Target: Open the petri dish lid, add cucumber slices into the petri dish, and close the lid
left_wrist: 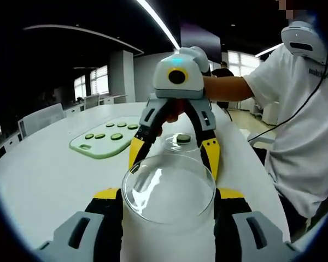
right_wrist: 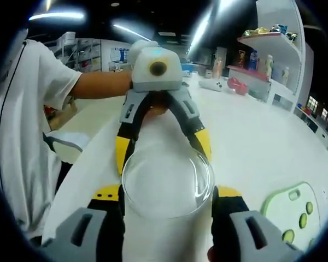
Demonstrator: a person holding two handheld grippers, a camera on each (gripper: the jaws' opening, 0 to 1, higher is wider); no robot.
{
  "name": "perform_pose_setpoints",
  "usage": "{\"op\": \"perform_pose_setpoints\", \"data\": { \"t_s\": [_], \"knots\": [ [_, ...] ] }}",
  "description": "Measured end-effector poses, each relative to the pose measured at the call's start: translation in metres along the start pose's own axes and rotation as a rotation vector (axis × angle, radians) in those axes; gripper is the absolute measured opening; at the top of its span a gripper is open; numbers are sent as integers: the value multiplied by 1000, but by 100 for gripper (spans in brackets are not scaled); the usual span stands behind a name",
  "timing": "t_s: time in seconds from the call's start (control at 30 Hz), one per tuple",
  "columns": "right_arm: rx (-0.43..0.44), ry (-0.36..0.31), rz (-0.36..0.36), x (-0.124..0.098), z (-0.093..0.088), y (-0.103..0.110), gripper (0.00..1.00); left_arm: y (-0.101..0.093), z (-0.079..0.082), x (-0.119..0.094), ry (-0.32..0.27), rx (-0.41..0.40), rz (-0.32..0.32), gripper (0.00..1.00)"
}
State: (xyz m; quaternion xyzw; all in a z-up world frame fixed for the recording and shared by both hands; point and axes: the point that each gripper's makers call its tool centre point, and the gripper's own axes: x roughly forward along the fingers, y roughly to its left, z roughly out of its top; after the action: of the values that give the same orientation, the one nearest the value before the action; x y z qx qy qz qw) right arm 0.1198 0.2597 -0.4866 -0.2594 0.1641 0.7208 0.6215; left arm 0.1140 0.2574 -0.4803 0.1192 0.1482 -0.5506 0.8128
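A clear round petri dish lid (left_wrist: 168,188) is held up off the white table, with my left gripper (left_wrist: 168,194) shut on its rim from both sides. My right gripper (left_wrist: 173,159) faces it from the far side, jaws spread wide, yellow fingertips (left_wrist: 135,153) at the lid's far rim. In the right gripper view the same lid (right_wrist: 167,183) sits between my right gripper's (right_wrist: 168,192) jaws, with the left gripper (right_wrist: 163,150) opposite. Whether the right jaws press on the lid is unclear. The petri dish base (left_wrist: 182,143) rests on the table behind, one cucumber slice (left_wrist: 183,138) in it.
A pale green cutting board (left_wrist: 101,143) with several cucumber slices (left_wrist: 116,136) lies on the white table (left_wrist: 44,174); the board (right_wrist: 292,210) also shows in the right gripper view. A person in a white shirt (left_wrist: 303,136) stands at the table's edge. Shelves (right_wrist: 273,49) stand behind.
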Motion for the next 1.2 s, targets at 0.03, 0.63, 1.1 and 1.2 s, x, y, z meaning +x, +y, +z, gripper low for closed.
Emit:
{"op": "perform_pose_setpoints", "data": {
  "t_s": [0.03,0.63,1.1,1.2],
  "knots": [
    [0,0,0,-1,0,0,63,0,1,0,1,0,-1,67],
    [-3,1,-61,-38,2,-3,63,-6,33,19,4,52,-33,67],
    [16,15,-116,-71,-11,-5,63,-13,54,48,14,84,-75,67],
    [19,17,-127,-77,-14,-5,63,-13,56,53,11,88,-85,67]
  ]
}}
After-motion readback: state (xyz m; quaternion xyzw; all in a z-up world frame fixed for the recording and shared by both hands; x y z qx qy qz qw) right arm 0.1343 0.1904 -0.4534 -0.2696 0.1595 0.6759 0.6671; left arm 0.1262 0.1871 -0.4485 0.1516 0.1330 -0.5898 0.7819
